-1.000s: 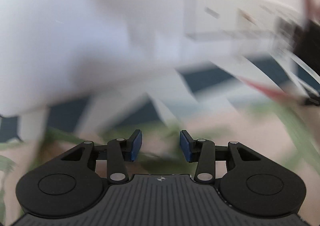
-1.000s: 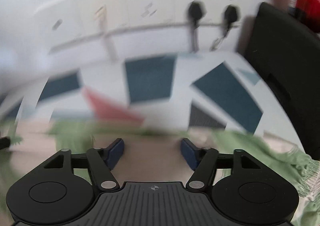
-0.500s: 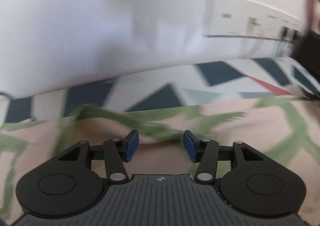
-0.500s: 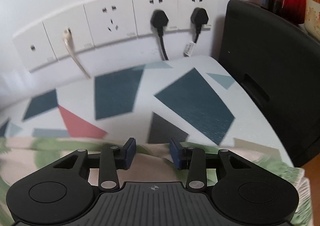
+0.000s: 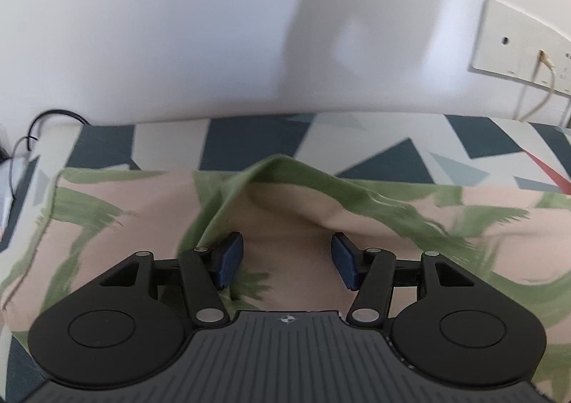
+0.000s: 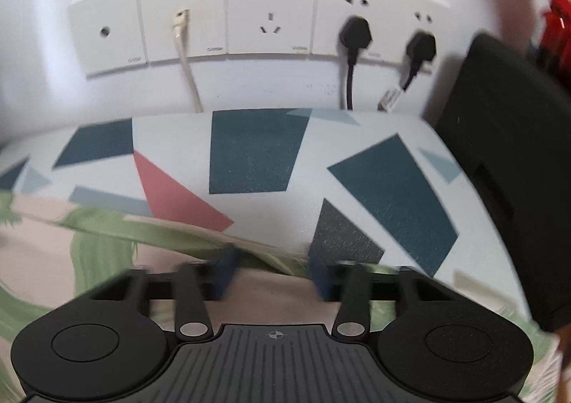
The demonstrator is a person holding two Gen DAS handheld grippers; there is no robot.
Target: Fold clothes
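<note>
Cloth [image 5: 292, 217] spread on the table [image 6: 249, 153] by the wall. My left gripper [image 5: 287, 258], newly arrived over a raised fold, has just been opening: jaws wide, nothing pinched. My right gripper [image 6: 273, 273] has been closing on the far edge; its blurred pads show a gap. Grasp unfinished.
</note>
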